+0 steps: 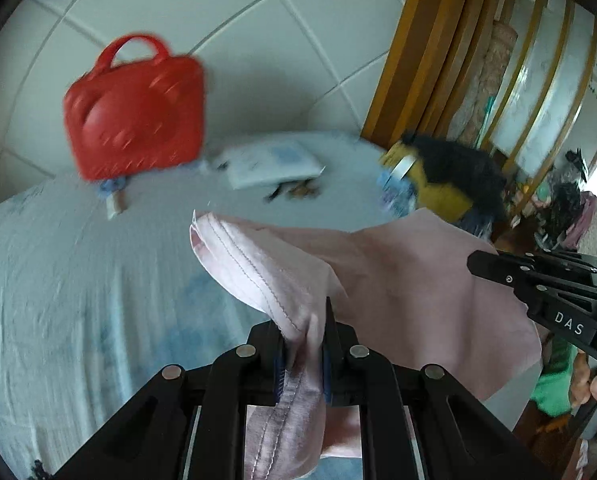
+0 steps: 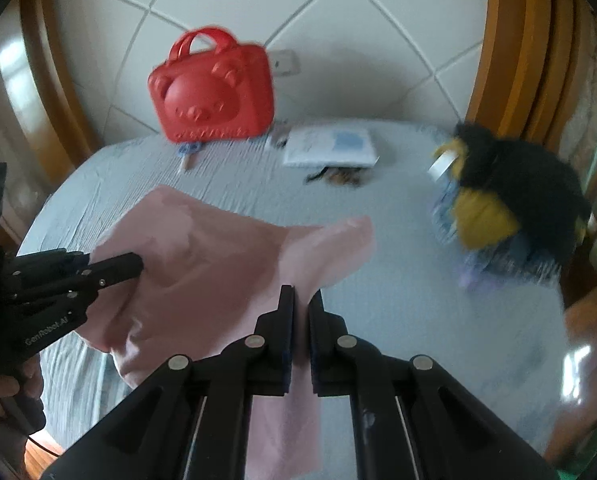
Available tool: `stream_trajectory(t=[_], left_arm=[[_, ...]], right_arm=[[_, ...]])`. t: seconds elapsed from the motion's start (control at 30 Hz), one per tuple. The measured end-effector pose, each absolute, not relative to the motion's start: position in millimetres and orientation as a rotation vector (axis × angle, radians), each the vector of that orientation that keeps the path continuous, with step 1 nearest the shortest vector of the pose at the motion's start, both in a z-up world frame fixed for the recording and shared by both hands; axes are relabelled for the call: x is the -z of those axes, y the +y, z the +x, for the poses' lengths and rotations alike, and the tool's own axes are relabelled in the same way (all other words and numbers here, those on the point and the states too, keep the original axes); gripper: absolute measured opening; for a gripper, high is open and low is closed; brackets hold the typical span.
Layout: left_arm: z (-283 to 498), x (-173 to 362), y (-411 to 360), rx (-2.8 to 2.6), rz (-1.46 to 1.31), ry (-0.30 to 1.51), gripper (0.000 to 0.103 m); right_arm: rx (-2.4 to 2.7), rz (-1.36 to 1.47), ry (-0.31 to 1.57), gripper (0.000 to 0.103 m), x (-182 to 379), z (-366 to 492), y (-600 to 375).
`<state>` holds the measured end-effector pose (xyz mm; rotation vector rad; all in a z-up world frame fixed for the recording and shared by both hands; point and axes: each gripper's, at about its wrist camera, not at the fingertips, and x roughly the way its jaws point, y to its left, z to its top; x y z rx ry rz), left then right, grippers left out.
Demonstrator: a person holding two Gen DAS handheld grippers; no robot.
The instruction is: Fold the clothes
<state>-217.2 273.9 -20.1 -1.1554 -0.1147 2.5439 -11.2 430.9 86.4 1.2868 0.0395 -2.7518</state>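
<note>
Left wrist view: the left hand-held gripper [image 1: 304, 344] is clamped on the stitched hem of a pink garment [image 1: 398, 276], lifted above the pale blue bed [image 1: 78, 280]. It stretches sideways to the right hand-held gripper [image 2: 301, 332], also clamped on its edge.

Cloth-covered table [image 2: 378, 280] under red bag [image 2: 212, 88], booklet [image 2: 330, 146].

Pink garment [image 1: 398, 264], red bag [image 1: 134, 108], black grippers [image 1: 304, 344]
</note>
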Motion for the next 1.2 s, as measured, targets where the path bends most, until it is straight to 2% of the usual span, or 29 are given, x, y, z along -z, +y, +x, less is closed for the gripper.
stream_trajectory(t=[0.23,0.47,0.63,0.73,0.83,0.87,0.9,0.93,0.97,1.0,1.13,1.2], left_arm=[[-284.6,-61.0,375.3,-2.56,-0.998,-0.126,0.014],[-360.6,-117.7,480.7,-2.561,-0.906,-0.123,0.014],[-414.8,-113.7,550.8,-2.577,-0.943,-0.139,0.014],[-444.1,-85.4,581.0,-2.572,-1.037,-0.15,0.016],[-467.0,-35.9,595.3,-2.613,-1.206,-0.117,0.022],[-470.1,-23.8,597.9,-2.632,-1.256,-0.091,0.032],[-475.8,-5.1,602.5,-2.644,-1.336,-0.047,0.052],[-478.7,6.3,606.9,-2.634,-1.368,-0.033,0.062],[-479.9,19.0,609.0,-2.634,-1.386,-0.015,0.076],[-480.1,24.7,610.5,-2.644,-1.386,-0.007,0.082],[-479.2,23.7,607.3,-2.633,-1.374,-0.083,0.085],[-471.1,10.2,609.1,-2.647,-1.349,-0.045,0.085]], right_arm=[[2.887,1.104,0.125,0.006,-180.7,-47.6,537.9],[2.973,0.995,0.134,0.006,-227.1,-89.3,658.2],[2.931,1.036,0.099,0.006,-214.2,-127.2,741.9],[2.897,1.121,0.049,0.006,-181.2,-150.1,784.2],[2.782,1.244,-0.111,0.007,-128.8,-168.0,817.7],[2.752,1.309,-0.142,0.009,-108.6,-173.0,824.4],[2.739,1.369,-0.147,0.017,-87.9,-177.5,829.3],[2.73,1.397,-0.158,0.024,-73.2,-180.0,832.3],[2.73,1.407,-0.182,0.043,-62.2,-181.1,835.7],[2.736,1.4,-0.219,0.054,-54.6,-182.1,840.0],[2.746,1.371,-0.282,0.063,-55.4,-179.1,848.9],[2.768,1.369,-0.258,0.093,-61.4,-179.0,847.0]])
